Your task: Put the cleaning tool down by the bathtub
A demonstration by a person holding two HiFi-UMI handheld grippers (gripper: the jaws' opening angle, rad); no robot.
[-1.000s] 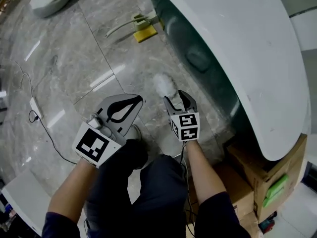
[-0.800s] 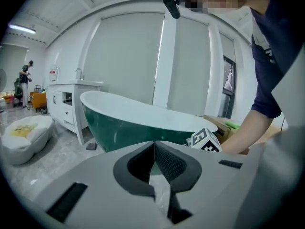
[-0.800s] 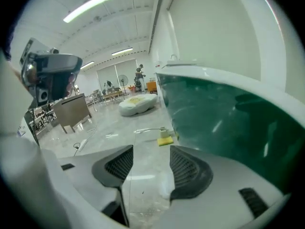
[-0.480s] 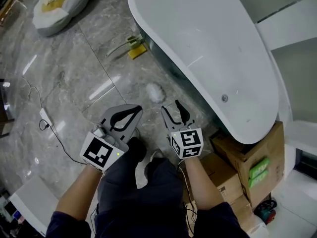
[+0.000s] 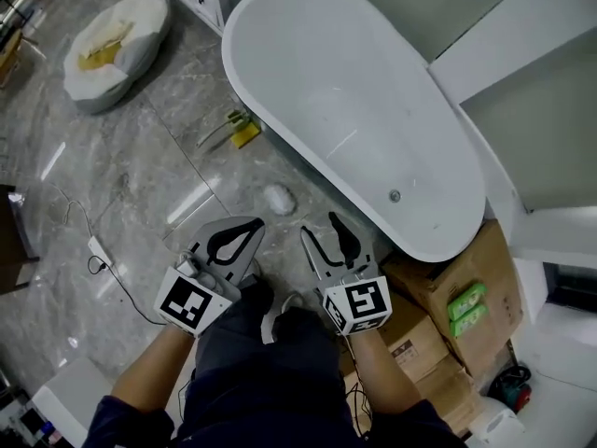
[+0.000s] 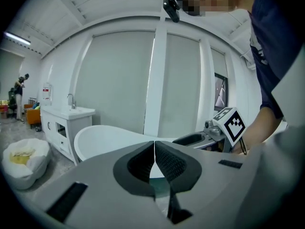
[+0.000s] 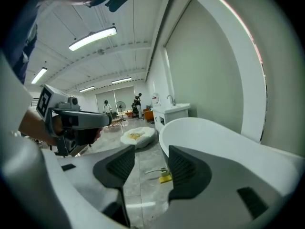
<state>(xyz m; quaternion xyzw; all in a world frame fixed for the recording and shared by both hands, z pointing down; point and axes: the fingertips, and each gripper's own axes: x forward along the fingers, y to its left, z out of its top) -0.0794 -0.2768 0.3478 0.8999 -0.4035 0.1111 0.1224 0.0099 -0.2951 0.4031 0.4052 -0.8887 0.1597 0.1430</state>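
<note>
A white fluffy cleaning tool [image 5: 277, 197] lies on the grey marble floor right beside the white bathtub [image 5: 354, 110], with no gripper touching it. In the head view both grippers hover well above the floor, nearer to me than the tool. My left gripper [image 5: 244, 224] is shut, its pads meeting with nothing between them [image 6: 154, 144]. My right gripper [image 5: 322, 227] is open and empty [image 7: 151, 159]; its jaws have just closed a little. A yellow and green brush [image 5: 235, 132] lies farther along the tub's foot and also shows in the right gripper view [image 7: 162, 174].
A white bag [image 5: 112, 35] with yellow contents sits on the floor at far left. Cardboard boxes [image 5: 448, 297] stand at the tub's near end. A cable with a white plug block [image 5: 96, 248] runs over the floor at left. A white vanity [image 6: 66, 123] stands beyond the tub.
Both grippers have lifted away from the floor, and the head view now takes in the whole bathtub. The white fluffy tool stays on the floor by the tub.
</note>
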